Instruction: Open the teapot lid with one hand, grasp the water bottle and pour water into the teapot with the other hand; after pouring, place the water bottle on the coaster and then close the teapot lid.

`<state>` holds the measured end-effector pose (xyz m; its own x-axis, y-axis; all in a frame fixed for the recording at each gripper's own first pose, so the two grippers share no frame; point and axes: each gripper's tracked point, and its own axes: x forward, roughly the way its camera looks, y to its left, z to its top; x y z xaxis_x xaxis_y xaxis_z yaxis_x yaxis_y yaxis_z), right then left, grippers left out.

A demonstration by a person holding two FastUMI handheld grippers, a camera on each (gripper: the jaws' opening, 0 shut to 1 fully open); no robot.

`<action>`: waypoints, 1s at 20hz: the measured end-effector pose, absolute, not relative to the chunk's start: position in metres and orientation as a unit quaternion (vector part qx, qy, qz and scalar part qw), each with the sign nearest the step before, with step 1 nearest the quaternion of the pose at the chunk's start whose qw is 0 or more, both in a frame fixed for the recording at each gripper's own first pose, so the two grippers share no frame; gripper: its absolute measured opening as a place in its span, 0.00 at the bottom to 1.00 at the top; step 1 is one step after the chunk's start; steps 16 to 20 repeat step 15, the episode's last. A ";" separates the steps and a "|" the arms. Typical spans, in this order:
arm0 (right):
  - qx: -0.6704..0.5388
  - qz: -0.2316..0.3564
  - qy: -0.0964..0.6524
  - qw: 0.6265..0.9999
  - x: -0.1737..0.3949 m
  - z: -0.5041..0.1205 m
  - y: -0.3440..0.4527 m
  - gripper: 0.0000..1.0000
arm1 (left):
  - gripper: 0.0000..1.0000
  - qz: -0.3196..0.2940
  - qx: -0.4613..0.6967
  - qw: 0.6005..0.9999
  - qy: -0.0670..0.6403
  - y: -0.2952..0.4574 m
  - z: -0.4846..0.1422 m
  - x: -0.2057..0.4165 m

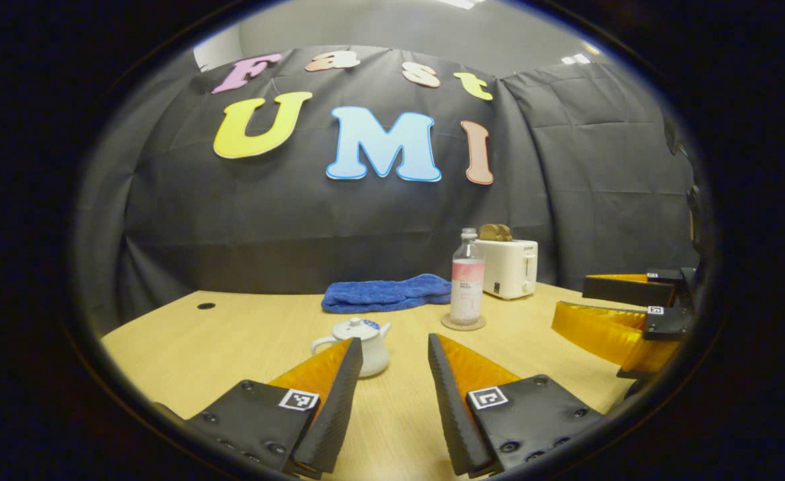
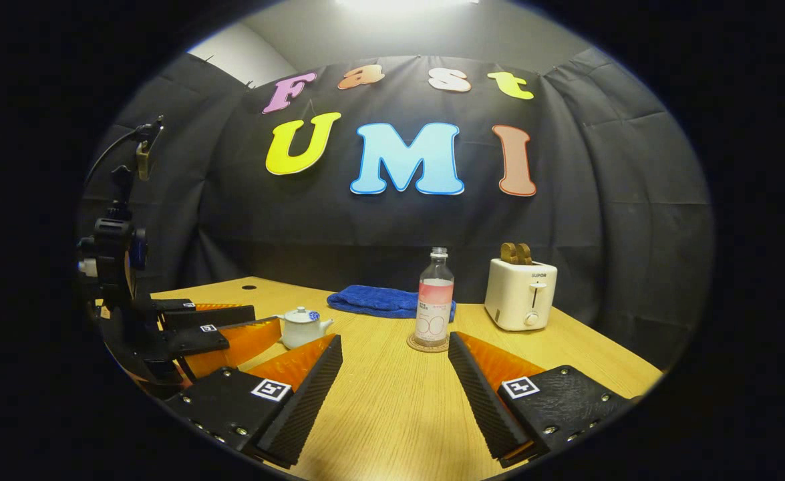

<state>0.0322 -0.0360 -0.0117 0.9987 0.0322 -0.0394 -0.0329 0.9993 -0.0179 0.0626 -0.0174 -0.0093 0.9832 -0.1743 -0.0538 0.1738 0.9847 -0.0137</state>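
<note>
One white teapot with its lid on, one water bottle on one round coaster, one blue towel and one toaster sit on the table. The left gripper and the right gripper hover low, both wide open, holding nothing.

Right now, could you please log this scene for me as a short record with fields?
teapot: on the table, lid on
water bottle: upright on the coaster, uncapped
blue towel: folded, behind the teapot
toaster: back right, bread in its slots
left gripper: open, empty, facing the teapot
right gripper: open, empty, facing the water bottle
task stage: nothing grasped yet
</note>
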 end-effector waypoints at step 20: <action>-0.030 0.017 0.017 0.999 -0.017 -0.014 -0.025 0.99 | 0.92 -0.053 -0.035 0.998 0.017 -0.013 -0.016 -0.007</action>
